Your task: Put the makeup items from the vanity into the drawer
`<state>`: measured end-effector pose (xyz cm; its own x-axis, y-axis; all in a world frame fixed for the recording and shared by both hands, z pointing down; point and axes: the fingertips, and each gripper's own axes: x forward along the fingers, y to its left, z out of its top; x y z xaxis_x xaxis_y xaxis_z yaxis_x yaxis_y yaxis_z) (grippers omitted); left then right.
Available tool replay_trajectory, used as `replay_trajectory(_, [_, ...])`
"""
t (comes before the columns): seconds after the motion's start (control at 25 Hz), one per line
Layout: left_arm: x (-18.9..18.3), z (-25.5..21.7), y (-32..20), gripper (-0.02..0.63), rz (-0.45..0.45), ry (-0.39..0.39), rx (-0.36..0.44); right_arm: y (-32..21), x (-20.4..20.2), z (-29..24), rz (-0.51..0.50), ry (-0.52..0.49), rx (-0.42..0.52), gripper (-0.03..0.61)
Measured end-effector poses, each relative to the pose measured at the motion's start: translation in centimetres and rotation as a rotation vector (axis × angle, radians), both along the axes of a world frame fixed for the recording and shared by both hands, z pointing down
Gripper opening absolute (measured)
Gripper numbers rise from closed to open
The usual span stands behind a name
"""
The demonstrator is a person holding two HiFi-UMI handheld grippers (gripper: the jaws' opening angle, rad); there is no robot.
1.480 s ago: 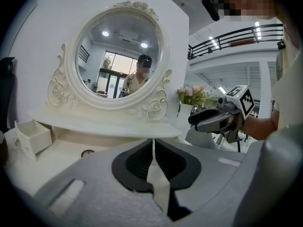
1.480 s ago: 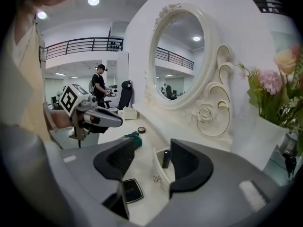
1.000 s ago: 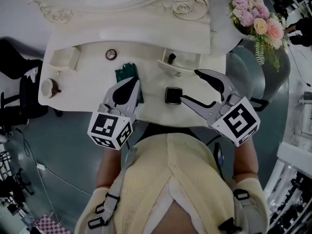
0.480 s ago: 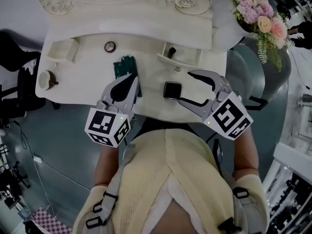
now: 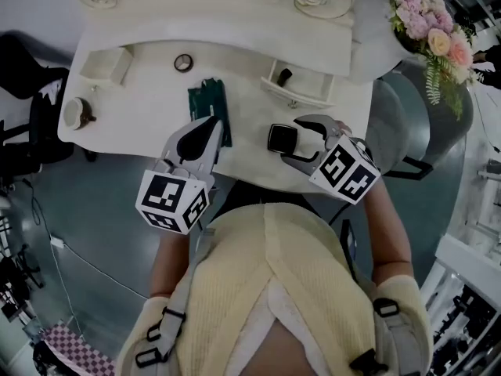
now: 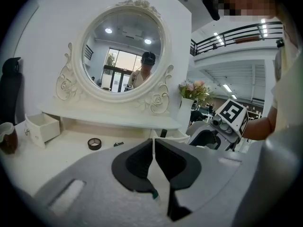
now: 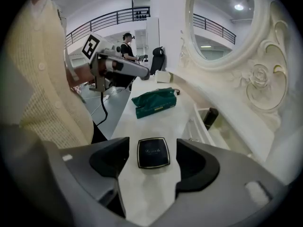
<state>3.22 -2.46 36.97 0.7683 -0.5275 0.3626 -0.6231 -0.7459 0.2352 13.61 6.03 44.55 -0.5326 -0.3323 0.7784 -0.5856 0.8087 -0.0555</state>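
A black square compact (image 5: 280,138) lies on the white vanity top (image 5: 141,124) near its front edge. My right gripper (image 5: 292,142) is open, one jaw on each side of the compact (image 7: 153,152), not touching it. The right gripper (image 7: 152,170) holds nothing. A green pouch (image 5: 208,106) lies left of the compact, also visible as the green pouch (image 7: 154,102). My left gripper (image 5: 205,129) is shut and empty, its tips over the pouch's near end; the left gripper (image 6: 153,148) points at the mirror. The open right drawer (image 5: 300,91) holds a dark tube (image 5: 283,76).
A small round tin (image 5: 183,63) sits at the back of the top. An open little drawer (image 5: 107,63) and a brown cup (image 5: 77,114) stand at the left end. A flower bouquet (image 5: 432,31) is at the far right. The oval mirror (image 6: 123,55) rises behind.
My right gripper has swung left and down to the compact, and its jaws now straddle it. The left gripper has stayed shut by the pouch.
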Motion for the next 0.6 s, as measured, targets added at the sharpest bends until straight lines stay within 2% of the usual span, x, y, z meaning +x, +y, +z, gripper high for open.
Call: replay_trajectory(0.6, [-0.8, 0.8, 0.5, 0.015, -0.025, -0.016, -0.022, 0.5, 0.1, 5.6, -0.031, 0.046, -0.107, 0.325])
